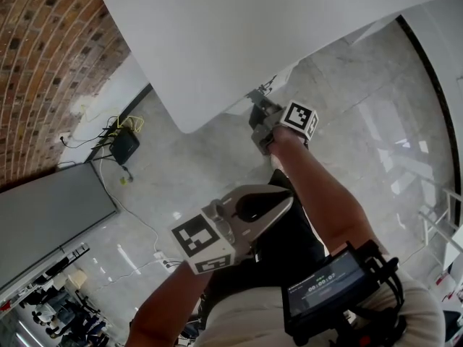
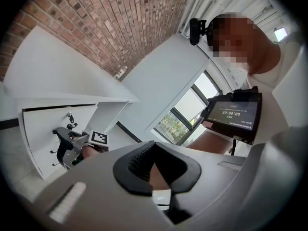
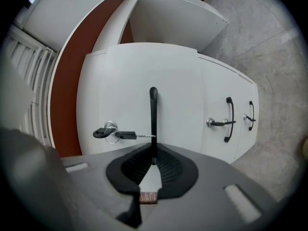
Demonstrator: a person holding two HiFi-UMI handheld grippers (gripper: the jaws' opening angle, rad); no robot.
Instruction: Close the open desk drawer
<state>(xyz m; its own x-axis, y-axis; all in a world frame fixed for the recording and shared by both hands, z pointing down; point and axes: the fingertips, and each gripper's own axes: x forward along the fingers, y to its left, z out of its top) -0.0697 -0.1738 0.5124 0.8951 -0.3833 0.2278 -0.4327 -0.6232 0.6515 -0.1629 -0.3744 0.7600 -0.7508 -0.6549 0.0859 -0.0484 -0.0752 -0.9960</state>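
Room: grey stone floor, brick wall on the left.
Desk: broad white top, bare from the head view.
Drawer: top front, right under the desk; how far out it stands, can't tell.
Right gripper: clamped on the drawer's black handle.
Left gripper: pressed together, nothing in it, back by the body.
Right gripper view only: key in the lock, just beside the handle.
Left gripper view only: window with greenery outside.
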